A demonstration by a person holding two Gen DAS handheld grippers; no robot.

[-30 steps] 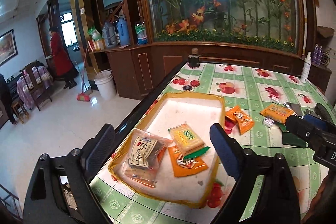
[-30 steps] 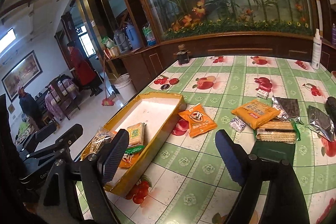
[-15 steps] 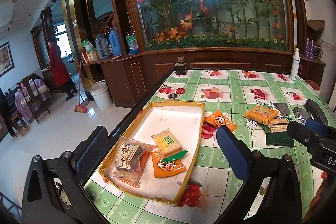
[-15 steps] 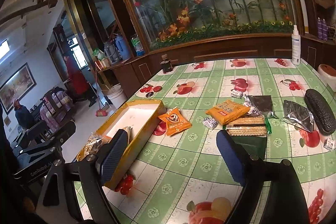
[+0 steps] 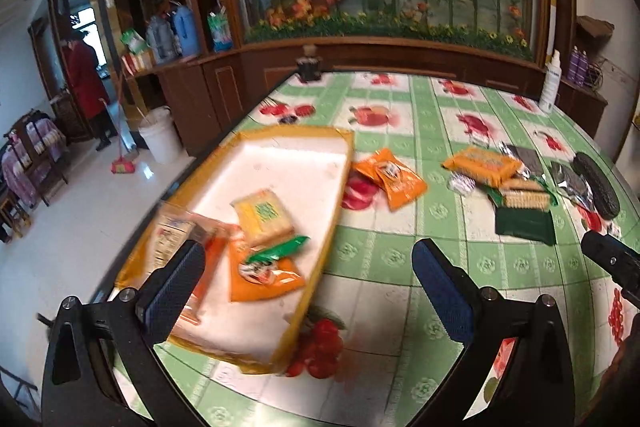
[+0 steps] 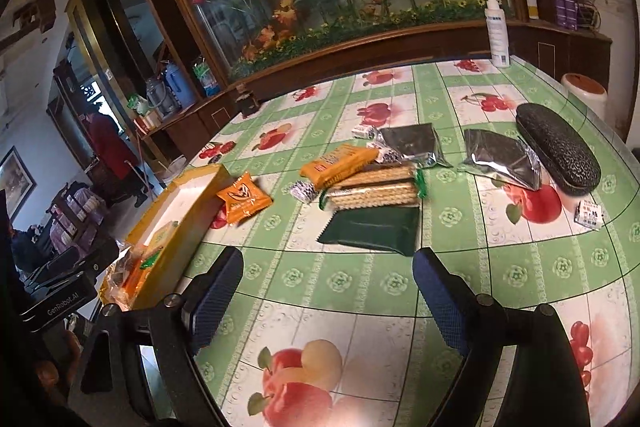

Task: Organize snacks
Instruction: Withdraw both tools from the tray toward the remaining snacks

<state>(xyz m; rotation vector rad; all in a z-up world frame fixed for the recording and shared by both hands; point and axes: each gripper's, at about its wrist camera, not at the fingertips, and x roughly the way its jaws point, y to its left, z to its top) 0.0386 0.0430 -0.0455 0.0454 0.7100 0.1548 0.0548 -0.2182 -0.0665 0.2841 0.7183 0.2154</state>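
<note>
A yellow-rimmed tray [image 5: 344, 163] lies at the table's left edge and holds several snack packs, among them a yellow cracker pack [image 5: 264, 215] and an orange packet [image 5: 264, 277]. My left gripper [image 5: 308, 287] is open and empty above the tray's near end. My right gripper [image 6: 328, 291] is open and empty over bare tablecloth. Ahead of it lie a dark green packet [image 6: 372, 229], cracker sleeves [image 6: 374, 189], an orange packet [image 6: 242, 199], an orange cracker pack [image 6: 338, 163] and two silver packets [image 6: 412, 143]. The tray also shows in the right wrist view [image 6: 200, 203].
A black glasses case [image 6: 558, 155] lies at the right. Small wrapped candies [image 6: 590, 213] are scattered about. A white spray bottle [image 6: 496, 31] and a dark jar [image 5: 308, 67] stand at the table's far edge. The table's left edge drops to the floor.
Both grippers have swung to the right and pulled back. The tray sits further left in both views. The right view now centres on the loose snacks.
</note>
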